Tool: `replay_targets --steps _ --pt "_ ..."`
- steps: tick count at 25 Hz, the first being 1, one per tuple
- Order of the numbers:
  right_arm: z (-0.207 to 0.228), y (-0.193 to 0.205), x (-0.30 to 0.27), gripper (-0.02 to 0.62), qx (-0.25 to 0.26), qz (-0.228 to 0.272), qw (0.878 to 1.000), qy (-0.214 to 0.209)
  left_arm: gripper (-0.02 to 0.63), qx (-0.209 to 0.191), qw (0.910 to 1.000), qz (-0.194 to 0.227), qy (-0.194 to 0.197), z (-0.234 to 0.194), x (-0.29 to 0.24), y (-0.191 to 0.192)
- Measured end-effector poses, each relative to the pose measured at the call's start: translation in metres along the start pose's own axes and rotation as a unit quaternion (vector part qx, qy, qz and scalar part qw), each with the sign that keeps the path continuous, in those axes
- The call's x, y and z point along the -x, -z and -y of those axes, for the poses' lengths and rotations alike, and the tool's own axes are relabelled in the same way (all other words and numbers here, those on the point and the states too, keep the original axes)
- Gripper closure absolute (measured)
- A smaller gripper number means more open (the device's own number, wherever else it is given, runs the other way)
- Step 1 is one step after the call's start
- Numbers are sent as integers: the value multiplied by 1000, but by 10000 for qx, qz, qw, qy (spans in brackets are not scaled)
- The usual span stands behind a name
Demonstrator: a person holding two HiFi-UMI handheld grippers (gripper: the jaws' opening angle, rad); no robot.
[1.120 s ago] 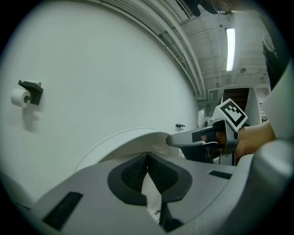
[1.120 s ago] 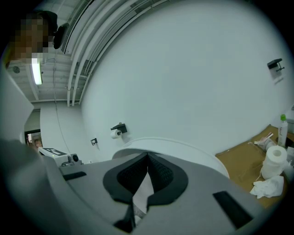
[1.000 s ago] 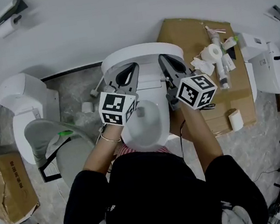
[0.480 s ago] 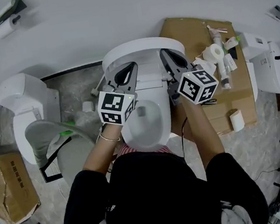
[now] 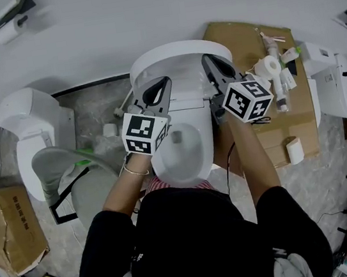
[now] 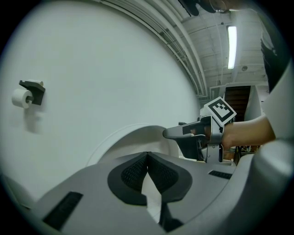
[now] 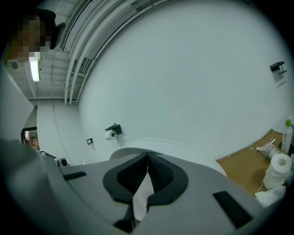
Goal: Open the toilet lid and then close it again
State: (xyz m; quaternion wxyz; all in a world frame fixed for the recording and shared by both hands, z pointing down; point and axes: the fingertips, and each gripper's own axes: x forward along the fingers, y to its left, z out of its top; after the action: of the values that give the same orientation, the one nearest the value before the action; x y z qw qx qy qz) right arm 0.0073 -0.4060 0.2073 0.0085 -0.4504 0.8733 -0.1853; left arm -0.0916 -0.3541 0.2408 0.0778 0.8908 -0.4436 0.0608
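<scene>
The white toilet's lid [image 5: 174, 56] stands raised over the open bowl [image 5: 179, 156], leaning back toward the wall. My left gripper [image 5: 162, 81] is shut, its tips against the lid's left side. At the lid's right side sits my right gripper [image 5: 209, 61], also shut. In the left gripper view the shut left gripper [image 6: 147, 155] points at the lid's rim [image 6: 131, 137], with the right gripper [image 6: 190, 134] just beyond. In the right gripper view the right gripper [image 7: 147, 155] rests before the lid's curved edge [image 7: 188, 150]. Whether the tips touch the lid is hidden.
A cardboard box [image 5: 288, 124] to the right carries a paper roll [image 5: 266, 66] and bottles. Other toilets stand at the left [image 5: 37, 132] and right [image 5: 329, 79]. A paper holder [image 5: 10, 20] hangs on the wall. Another box [image 5: 9, 230] lies at the lower left.
The lid has swung higher and further back toward the wall. Both grippers rose with it, the right one shifting up and to the right.
</scene>
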Motion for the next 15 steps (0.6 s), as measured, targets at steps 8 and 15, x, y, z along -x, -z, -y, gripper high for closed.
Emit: replay_targets --steps 8,15 --pt "5 -5 -11 575 11 -4 10000 49 601 42 10000 -31 19 -5 -1 2" --pt "11 -8 -23 575 66 -27 9999 95 601 82 9999 -61 31 -12 -2 7"
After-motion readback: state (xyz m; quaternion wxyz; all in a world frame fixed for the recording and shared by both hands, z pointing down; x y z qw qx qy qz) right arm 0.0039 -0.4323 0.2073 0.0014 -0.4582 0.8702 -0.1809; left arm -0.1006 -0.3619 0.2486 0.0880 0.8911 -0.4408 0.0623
